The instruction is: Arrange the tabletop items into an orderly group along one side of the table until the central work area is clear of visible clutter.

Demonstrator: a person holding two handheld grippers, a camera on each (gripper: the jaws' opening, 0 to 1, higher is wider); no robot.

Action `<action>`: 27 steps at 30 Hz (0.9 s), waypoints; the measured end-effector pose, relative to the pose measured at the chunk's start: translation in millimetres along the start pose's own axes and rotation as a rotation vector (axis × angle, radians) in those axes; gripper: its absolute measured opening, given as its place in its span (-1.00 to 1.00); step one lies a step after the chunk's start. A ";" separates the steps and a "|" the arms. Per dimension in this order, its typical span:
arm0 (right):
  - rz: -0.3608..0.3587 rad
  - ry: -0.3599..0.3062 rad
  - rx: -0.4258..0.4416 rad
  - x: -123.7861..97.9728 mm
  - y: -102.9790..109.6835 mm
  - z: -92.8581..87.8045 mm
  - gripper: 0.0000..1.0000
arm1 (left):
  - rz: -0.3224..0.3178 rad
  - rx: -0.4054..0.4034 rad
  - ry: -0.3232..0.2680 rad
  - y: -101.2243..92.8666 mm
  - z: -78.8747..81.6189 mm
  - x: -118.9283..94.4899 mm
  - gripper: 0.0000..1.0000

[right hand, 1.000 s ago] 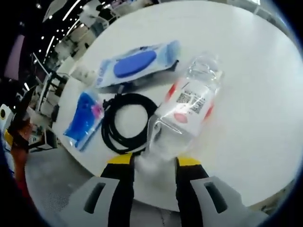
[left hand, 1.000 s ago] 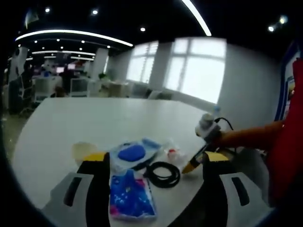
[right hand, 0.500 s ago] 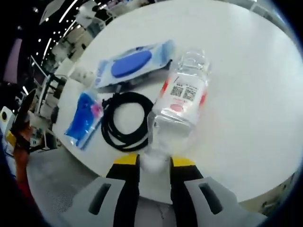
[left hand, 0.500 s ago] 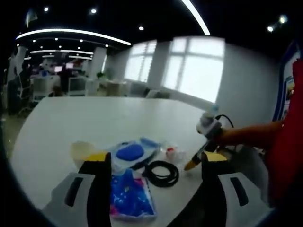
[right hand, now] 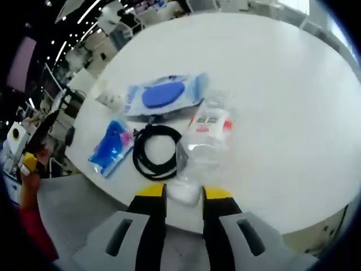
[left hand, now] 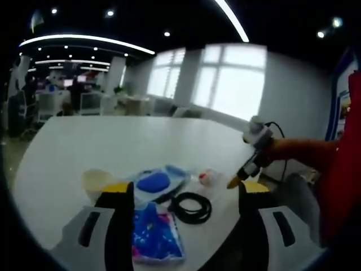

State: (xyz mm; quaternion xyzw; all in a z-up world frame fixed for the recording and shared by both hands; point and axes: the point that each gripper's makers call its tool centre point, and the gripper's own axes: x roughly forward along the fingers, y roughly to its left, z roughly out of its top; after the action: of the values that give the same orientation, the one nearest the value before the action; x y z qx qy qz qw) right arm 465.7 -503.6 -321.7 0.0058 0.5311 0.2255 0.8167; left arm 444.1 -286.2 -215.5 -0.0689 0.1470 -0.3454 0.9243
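Note:
A clear plastic bottle [right hand: 206,138] with a red and white label lies lengthwise ahead of my right gripper [right hand: 184,193], which is shut on its white cap end. From the left gripper view the same bottle [left hand: 209,177] sits at the tip of the right gripper [left hand: 237,179], held out on an orange sleeve. Beside the bottle are a black coiled cable [right hand: 156,158], a clear pack with a blue oval item [right hand: 164,94] and a small blue packet [right hand: 111,148]. My left gripper [left hand: 183,192] stands open near the table edge, above the blue packet [left hand: 155,237].
All of this lies on a round white table [right hand: 271,84], near its edge. A pale round object [left hand: 95,182] lies left of the blue oval pack [left hand: 154,182]. The cable [left hand: 190,208] rests between my left jaws. Office desks and windows lie beyond the table.
My right gripper has risen and pulled back from the table, still holding the bottle's cap end, so the table looks farther off. The left gripper has barely moved.

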 end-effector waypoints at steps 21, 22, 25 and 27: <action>-0.048 -0.178 -0.098 -44.3 -4.3 89.0 -0.56 | 0.006 0.004 -0.011 -0.3 2.4 -1.7 0.42; -0.048 -0.181 -0.102 -43.6 -4.2 92.9 -0.56 | 0.007 0.005 -0.009 -0.5 2.2 -1.9 0.41; -0.050 -0.184 -0.116 -38.7 -3.3 104.5 -0.56 | 0.008 0.003 -0.010 -0.1 2.4 -2.6 0.41; -0.056 -0.177 -0.133 -34.2 -1.4 108.6 -0.56 | 0.011 0.003 -0.009 0.9 2.3 -2.8 0.41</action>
State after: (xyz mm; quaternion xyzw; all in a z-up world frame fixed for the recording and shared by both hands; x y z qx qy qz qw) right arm 549.3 -492.7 -245.2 -0.0435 0.4409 0.2359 0.8649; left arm 443.3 -283.6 -212.9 -0.0679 0.1429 -0.3401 0.9270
